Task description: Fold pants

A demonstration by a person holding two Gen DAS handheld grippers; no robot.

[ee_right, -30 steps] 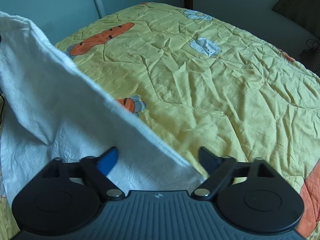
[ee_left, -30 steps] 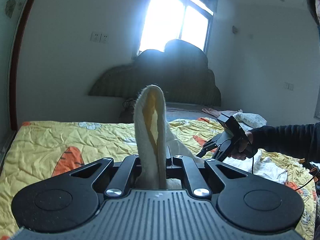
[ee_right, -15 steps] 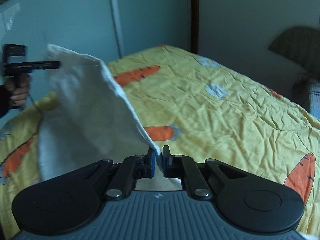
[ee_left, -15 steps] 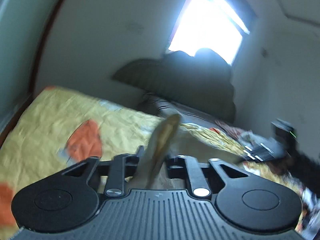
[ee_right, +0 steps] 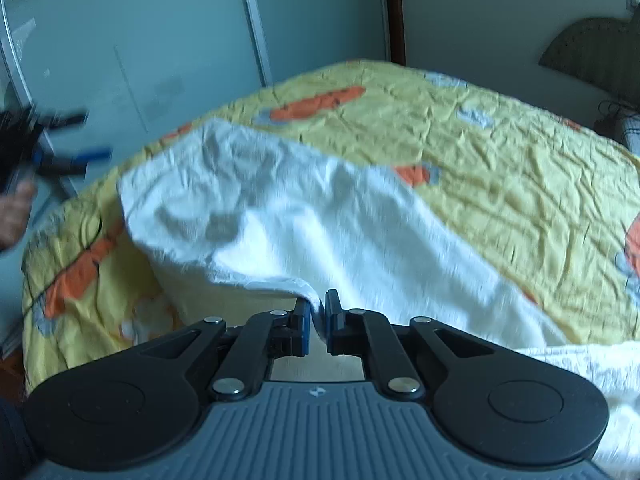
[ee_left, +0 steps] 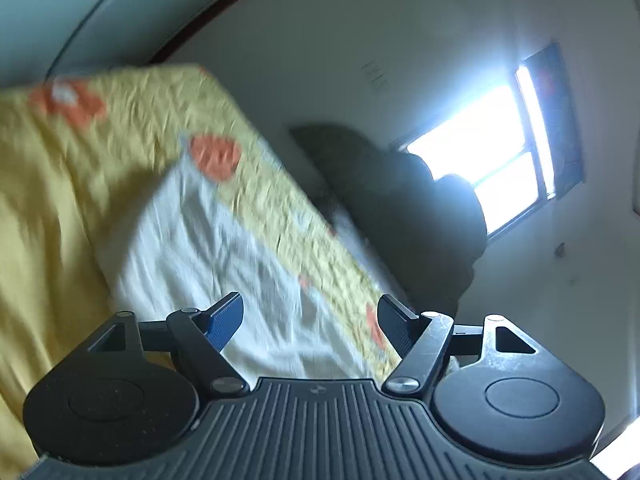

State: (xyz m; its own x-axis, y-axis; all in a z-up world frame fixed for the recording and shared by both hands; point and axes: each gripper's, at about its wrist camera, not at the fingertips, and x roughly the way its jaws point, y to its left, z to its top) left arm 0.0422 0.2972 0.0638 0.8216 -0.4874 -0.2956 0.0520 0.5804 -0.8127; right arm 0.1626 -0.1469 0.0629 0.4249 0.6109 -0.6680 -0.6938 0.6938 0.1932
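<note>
Left gripper [ee_left: 310,322] had let go: jaws stood wide apart with nothing between them, where half a second before they were clamped on a raised fold of the white pants [ee_right: 304,216]. Its view was tilted and motion-blurred, so it was likely swinging away (can't tell where to). From the right wrist view it showed at far left, off the edge of the bed [ee_right: 520,184], apart from the cloth.

Right gripper [ee_right: 316,326] was closed on a pinch of the pants' near edge, fabric bunched between the blue pads.

Meaning for the task, as I read it: the carried-over half had been dropped, so one fold was laid down and the right side's release was next.

Pants lay on the yellow carrot-print quilt, mostly flat, near edge lifted by the right gripper. Long axis ran from far left to near right in the right wrist view; far-left corner pointed toward the wardrobe doors [ee_right: 160,48]. Waist versus hem: couldn't tell.
</note>
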